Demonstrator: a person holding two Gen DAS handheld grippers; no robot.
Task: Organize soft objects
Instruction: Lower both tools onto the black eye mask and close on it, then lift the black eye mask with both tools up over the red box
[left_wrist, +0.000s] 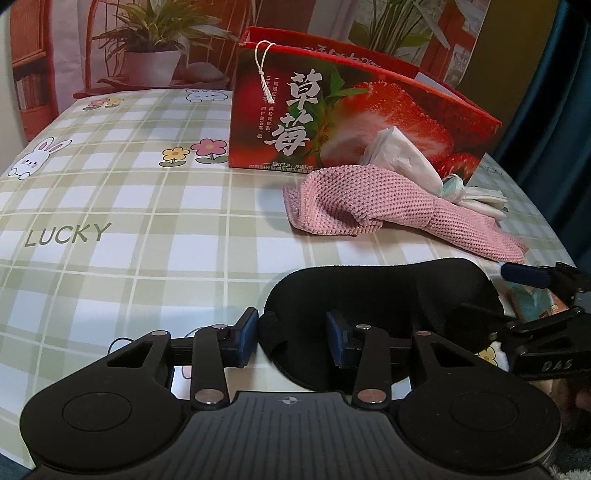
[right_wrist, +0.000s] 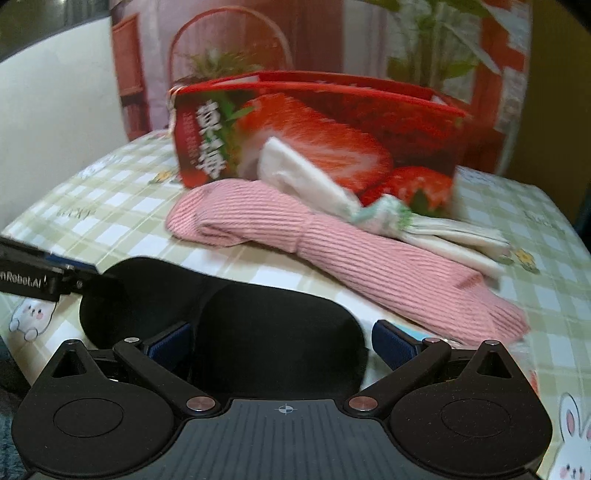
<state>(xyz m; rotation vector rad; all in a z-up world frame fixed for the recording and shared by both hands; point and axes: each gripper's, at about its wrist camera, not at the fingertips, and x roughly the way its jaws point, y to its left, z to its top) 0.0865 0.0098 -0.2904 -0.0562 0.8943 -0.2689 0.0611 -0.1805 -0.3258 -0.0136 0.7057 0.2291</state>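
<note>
Open tablecloth (left_wrist: 110, 206) is lying free to the left, while the strawberry box (left_wrist: 332, 122) is walling off the back and the pink cloth (left_wrist: 369, 206), tissue packet (left_wrist: 402, 158) and black eye mask (left_wrist: 376, 295) are crowding the right

The left gripper (left_wrist: 291, 341) sits low with its fingers pointing forward, roughly level. Its jaws stand parted, the two blue pads (left_wrist: 248, 332) facing each other across a moderate gap. Off to its right the other tool shows from the side, one blue-tipped finger (left_wrist: 522, 274) reaching in above a black linkage.

The right gripper (right_wrist: 282, 341) is likewise low and forward-pointing. Its jaws are spread wider than the left's, each blue pad (right_wrist: 393, 341) angled outward at the end of its splayed link arms. Beyond its left jaw, the left tool's body enters from the frame edge. Neither view shows the person's hands clearly.
</note>
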